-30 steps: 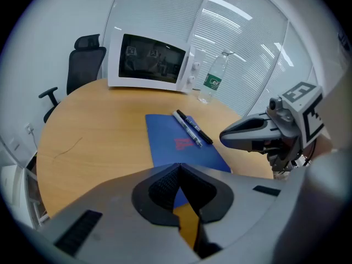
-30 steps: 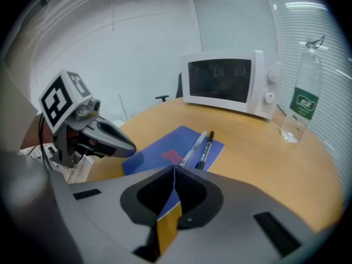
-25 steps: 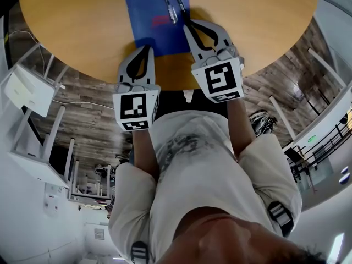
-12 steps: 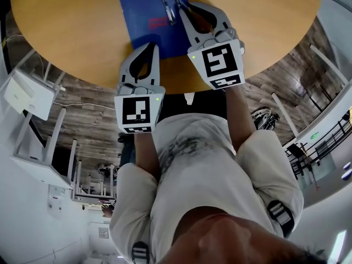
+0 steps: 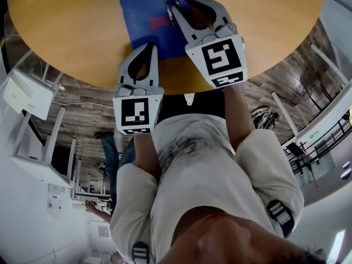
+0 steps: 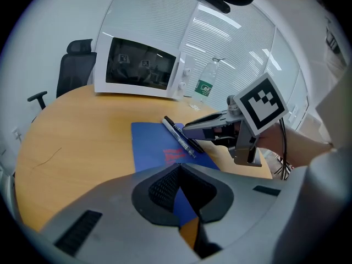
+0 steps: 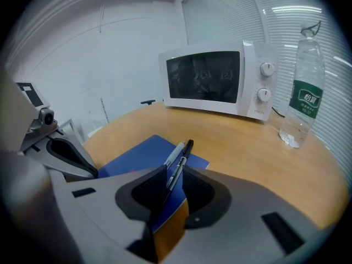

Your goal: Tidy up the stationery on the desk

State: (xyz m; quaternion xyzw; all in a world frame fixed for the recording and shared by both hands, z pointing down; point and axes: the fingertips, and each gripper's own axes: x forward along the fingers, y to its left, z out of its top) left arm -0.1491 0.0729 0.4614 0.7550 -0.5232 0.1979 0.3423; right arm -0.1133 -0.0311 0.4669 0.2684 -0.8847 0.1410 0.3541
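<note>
You look steeply down on a round wooden bench [image 5: 66, 32]. A blue notebook [image 5: 140, 15] lies flat near its middle, with two pens [image 7: 187, 149], one black and one pale, resting side by side on the cover.

Your right tool [image 7: 171, 175] reaches over the notebook. Its jaws are drawn in narrow, with both pens filling the gap between them, so it appears to pinch the pair low on their barrels. The far ends of the pens stick out well past the jaw tips.

Your left tool [image 6: 179, 169] hovers over the near edge of the notebook. Its jaws are pressed together with nothing between them. A white microwave [image 7: 214, 84] and a water bottle [image 7: 301, 92] stand at the far side of the bench, well apart from the pens.

The main risk is the double grip. Two round barrels can roll against each other, so one pen may slip free or scissor outward as you lift. Because the hold looks off-centre, the long free ends may droop and swing. If the jaw tips press the cover, the notebook may drag along with them. The left tool is not holding the notebook down.
</note>
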